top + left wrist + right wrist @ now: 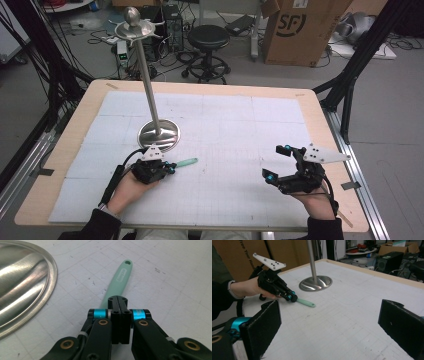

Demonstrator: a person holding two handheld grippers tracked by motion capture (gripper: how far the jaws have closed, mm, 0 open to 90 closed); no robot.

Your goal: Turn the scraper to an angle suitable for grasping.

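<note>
one end of the mint handle (119,281) hides under closed jaws.

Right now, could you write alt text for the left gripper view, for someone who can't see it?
A black two-jaw claw is shut on the near end of a mint-green plastic handle that lies on a white gridded table mat. The handle's far end has a small hanging hole. At the left edge curves the round brushed-steel base of a stand.

Left gripper (170,167) low near table's front-left, jaws closed together, right gripper (276,162) near front-right edge, 2 jaws spread wide
</note>
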